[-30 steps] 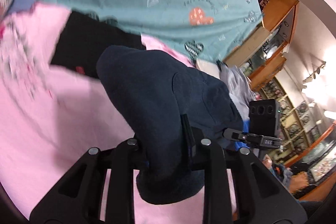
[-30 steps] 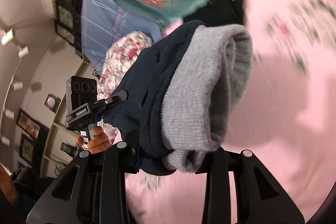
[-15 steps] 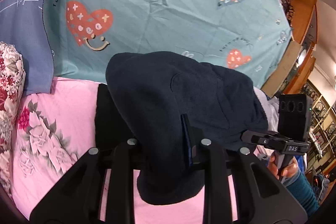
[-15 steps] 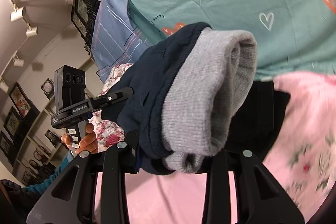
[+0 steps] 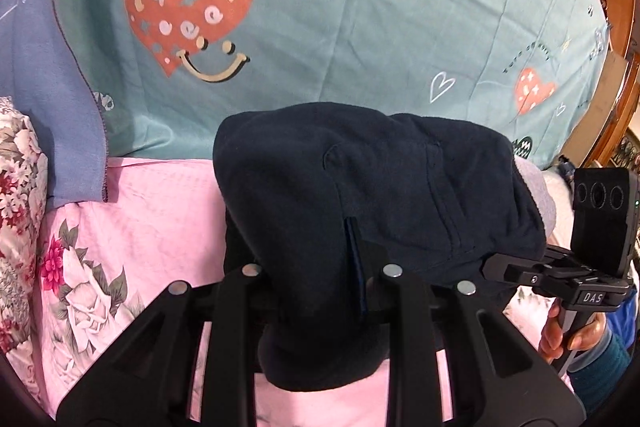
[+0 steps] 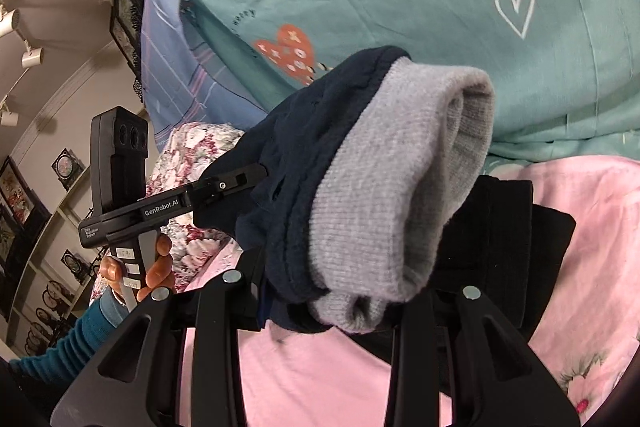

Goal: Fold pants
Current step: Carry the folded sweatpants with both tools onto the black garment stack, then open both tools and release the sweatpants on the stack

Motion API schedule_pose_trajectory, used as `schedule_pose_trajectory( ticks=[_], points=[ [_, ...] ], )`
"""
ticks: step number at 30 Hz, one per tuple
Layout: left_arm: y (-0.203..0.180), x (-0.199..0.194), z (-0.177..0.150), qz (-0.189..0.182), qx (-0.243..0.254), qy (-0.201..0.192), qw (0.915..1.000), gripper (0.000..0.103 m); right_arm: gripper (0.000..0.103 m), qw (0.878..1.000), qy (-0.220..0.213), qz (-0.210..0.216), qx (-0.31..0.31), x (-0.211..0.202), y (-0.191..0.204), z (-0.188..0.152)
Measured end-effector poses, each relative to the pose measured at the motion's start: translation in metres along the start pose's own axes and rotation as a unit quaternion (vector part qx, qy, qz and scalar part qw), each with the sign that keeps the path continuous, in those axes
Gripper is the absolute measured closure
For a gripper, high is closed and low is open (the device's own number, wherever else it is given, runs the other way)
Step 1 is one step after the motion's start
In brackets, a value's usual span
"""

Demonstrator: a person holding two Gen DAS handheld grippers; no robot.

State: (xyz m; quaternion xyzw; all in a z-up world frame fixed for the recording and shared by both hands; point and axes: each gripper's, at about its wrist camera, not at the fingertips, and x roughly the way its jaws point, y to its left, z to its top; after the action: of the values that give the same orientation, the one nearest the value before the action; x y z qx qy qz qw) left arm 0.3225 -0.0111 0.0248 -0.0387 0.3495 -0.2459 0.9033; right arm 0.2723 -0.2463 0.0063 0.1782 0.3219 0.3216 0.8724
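The dark navy fleece pants with a grey knit waistband hang folded between both grippers above the pink floral bed sheet. My left gripper is shut on the navy cloth, which drapes over its fingers. My right gripper is shut on the waistband end. Each gripper shows in the other's view: the right one at right, the left one at left. The fingertips are hidden by cloth.
A folded black garment lies on the sheet just beyond the held pants. A teal quilt with hearts stands behind. A blue blanket and a floral pillow lie left. Wooden shelves are at far right.
Both grippers have carried the pants forward toward the teal quilt, which now fills the upper view. The black garment is now under and just behind the held pants. Both grips are unchanged.
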Motion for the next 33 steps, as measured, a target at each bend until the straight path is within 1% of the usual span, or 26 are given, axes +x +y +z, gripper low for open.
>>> schedule_pose_trajectory(
  ticks=[4, 6, 7, 8, 9, 10, 11, 12, 14, 15, 16, 18, 21, 23, 26, 27, 28, 29, 30, 31, 32, 33],
  points=[
    [0.002, 0.025, -0.001, 0.009, 0.008, 0.005, 0.9999, 0.079, 0.069, 1.0, -0.002, -0.01, 0.004, 0.009, -0.014, -0.004],
    [0.007, 0.048, -0.007, 0.009, 0.004, 0.022, 0.9997, 0.078, 0.069, 1.0, 0.0, -0.017, 0.014, 0.014, -0.023, -0.007],
    [0.009, 0.06, -0.011, 0.014, 0.008, 0.033, 0.9993, 0.075, 0.069, 0.999, 0.006, -0.032, 0.03, 0.019, -0.032, -0.01],
    [0.015, 0.081, -0.02, 0.029, 0.008, 0.055, 0.998, 0.071, 0.069, 0.998, 0.012, -0.043, 0.042, 0.024, -0.038, -0.013],
    [0.019, 0.093, -0.028, 0.041, 0.001, 0.07, 0.9967, 0.056, 0.068, 0.996, 0.021, -0.061, 0.057, 0.029, -0.046, -0.018],
    [0.026, 0.103, -0.036, 0.053, -0.009, 0.07, 0.9961, 0.044, 0.068, 0.992, 0.041, -0.093, 0.08, 0.04, -0.058, -0.027],
    [0.029, 0.103, -0.038, 0.051, -0.019, 0.059, 0.9968, 0.04, 0.066, 0.988, 0.053, -0.106, 0.103, 0.047, -0.069, -0.035],
    [0.035, 0.101, -0.039, 0.046, -0.033, 0.05, 0.9971, 0.033, 0.066, 0.986, 0.05, -0.099, 0.122, 0.05, -0.076, -0.04],
    [0.042, 0.097, -0.039, 0.043, -0.043, 0.049, 0.9969, 0.027, 0.063, 0.986, 0.037, -0.097, 0.13, 0.047, -0.077, -0.043],
    [0.044, 0.094, -0.04, 0.05, -0.039, 0.045, 0.997, 0.019, 0.062, 0.986, 0.04, -0.097, 0.133, 0.047, -0.076, -0.043],
    [0.044, 0.09, -0.04, 0.058, -0.033, 0.043, 0.9969, 0.016, 0.058, 0.985, 0.044, -0.097, 0.134, 0.045, -0.075, -0.043],
    [0.046, 0.078, -0.039, 0.063, -0.029, 0.041, 0.9967, 0.017, 0.055, 0.985, 0.049, -0.107, 0.122, 0.04, -0.07, -0.043],
    [0.048, 0.051, -0.04, 0.078, -0.025, 0.03, 0.9962, 0.018, 0.052, 0.984, 0.043, -0.143, 0.099, 0.024, -0.058, -0.043],
    [0.049, 0.035, -0.04, 0.087, -0.026, 0.025, 0.9955, 0.018, 0.051, 0.984, 0.035, -0.144, 0.1, 0.005, -0.051, -0.042],
    [0.037, 0.0, -0.048, 0.113, -0.012, 0.009, 0.9935, 0.017, 0.049, 0.984, 0.024, -0.148, 0.097, -0.027, -0.036, -0.045],
    [0.026, -0.016, -0.054, 0.132, -0.002, -0.001, 0.9913, 0.014, 0.048, 0.984, 0.019, -0.154, 0.085, -0.039, -0.027, -0.049],
    [0.019, -0.026, -0.058, 0.148, 0.005, -0.005, 0.989, 0.01, 0.041, 0.983, 0.014, -0.172, 0.064, -0.054, -0.013, -0.054],
    [0.005, -0.042, -0.066, 0.168, 0.016, -0.018, 0.9855, 0.01, 0.033, 0.981, 0.012, -0.188, 0.052, -0.063, -0.005, -0.059],
    [-0.005, -0.056, -0.074, 0.178, 0.024, -0.031, 0.9833, 0.006, 0.029, 0.976, 0.01, -0.214, 0.032, -0.075, 0.008, -0.068],
    [-0.019, -0.071, -0.082, 0.189, 0.03, -0.044, 0.9805, 0.003, 0.025, 0.973, 0.005, -0.228, 0.02, -0.08, 0.018, -0.072],
    [-0.032, -0.085, -0.09, 0.194, 0.034, -0.059, 0.9786, 0.003, 0.017, 0.97, -0.008, -0.244, 0.002, -0.091, 0.032, -0.083],
    [-0.045, -0.097, -0.097, 0.192, 0.037, -0.069, 0.9783, 0.002, 0.014, 0.966, -0.022, -0.258, -0.012, -0.103, 0.044, -0.095]
  ],
)
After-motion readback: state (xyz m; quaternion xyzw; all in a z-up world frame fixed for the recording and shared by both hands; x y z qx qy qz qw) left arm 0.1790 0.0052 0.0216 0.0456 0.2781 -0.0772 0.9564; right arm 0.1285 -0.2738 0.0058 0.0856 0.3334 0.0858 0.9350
